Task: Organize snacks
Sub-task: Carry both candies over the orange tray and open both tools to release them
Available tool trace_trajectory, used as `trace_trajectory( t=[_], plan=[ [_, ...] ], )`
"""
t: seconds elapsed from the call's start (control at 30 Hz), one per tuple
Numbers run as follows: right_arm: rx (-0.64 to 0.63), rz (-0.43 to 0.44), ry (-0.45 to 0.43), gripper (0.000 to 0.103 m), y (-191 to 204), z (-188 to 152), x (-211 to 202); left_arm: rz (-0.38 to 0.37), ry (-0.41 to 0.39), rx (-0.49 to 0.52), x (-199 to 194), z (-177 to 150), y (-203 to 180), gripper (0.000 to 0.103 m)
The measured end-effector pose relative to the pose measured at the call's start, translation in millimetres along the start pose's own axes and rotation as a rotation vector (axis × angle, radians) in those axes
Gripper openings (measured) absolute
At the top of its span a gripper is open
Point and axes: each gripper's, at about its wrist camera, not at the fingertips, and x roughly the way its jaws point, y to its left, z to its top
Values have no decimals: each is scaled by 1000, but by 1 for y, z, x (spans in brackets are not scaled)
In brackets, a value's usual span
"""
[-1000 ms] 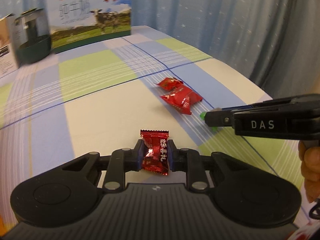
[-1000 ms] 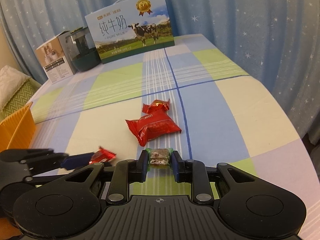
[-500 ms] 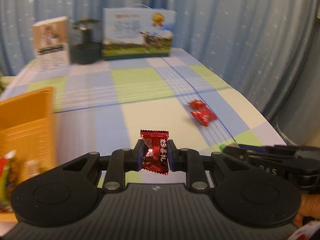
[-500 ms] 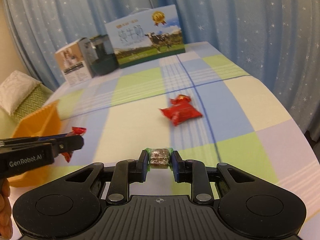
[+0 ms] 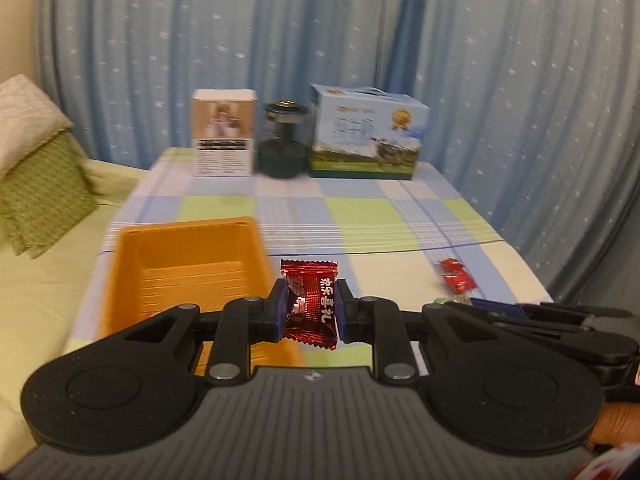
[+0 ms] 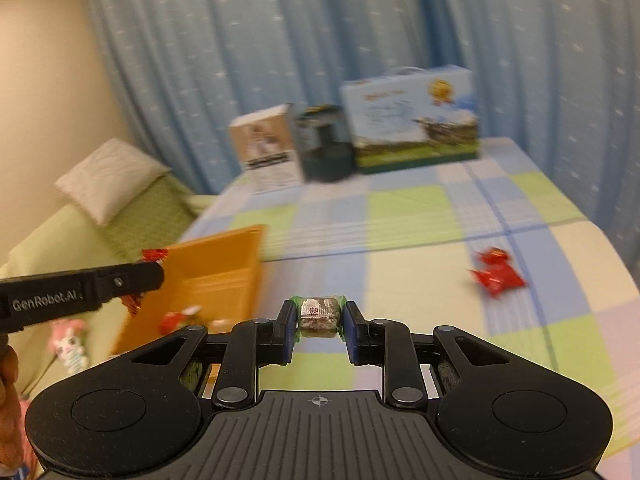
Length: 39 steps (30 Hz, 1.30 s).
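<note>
Gripping a red candy (image 5: 310, 307) dead centre of its view, the left gripper (image 5: 310, 308) has both fingers clamped on the wrapper, with the orange tray (image 5: 180, 256) just left of it. Right gripper (image 6: 319, 318) is pinched on a small green-edged candy (image 6: 319, 314) mid-frame. Two more red candies (image 6: 496, 274) sit on the checked tablecloth (image 6: 420, 208) at right.

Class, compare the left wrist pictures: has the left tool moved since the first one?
Yes. The left tool has risen and swung left: the orange basket now lies ahead, the loose red snacks far right.
</note>
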Motion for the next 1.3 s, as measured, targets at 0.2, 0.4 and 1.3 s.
trace_trajectory(
  t=[0.2,0.4,1.3],
  plan=[
    [-89,72,35,25,48,7,15,73,-7,-59,-29,-8,44,21],
    [-135,110,57,25,73,10,36,126,-1,-96,-39,-10,75,21],
    [-128,148,147,25,85,28,132,145,90,-175,49,-14,126,22]
  ],
)
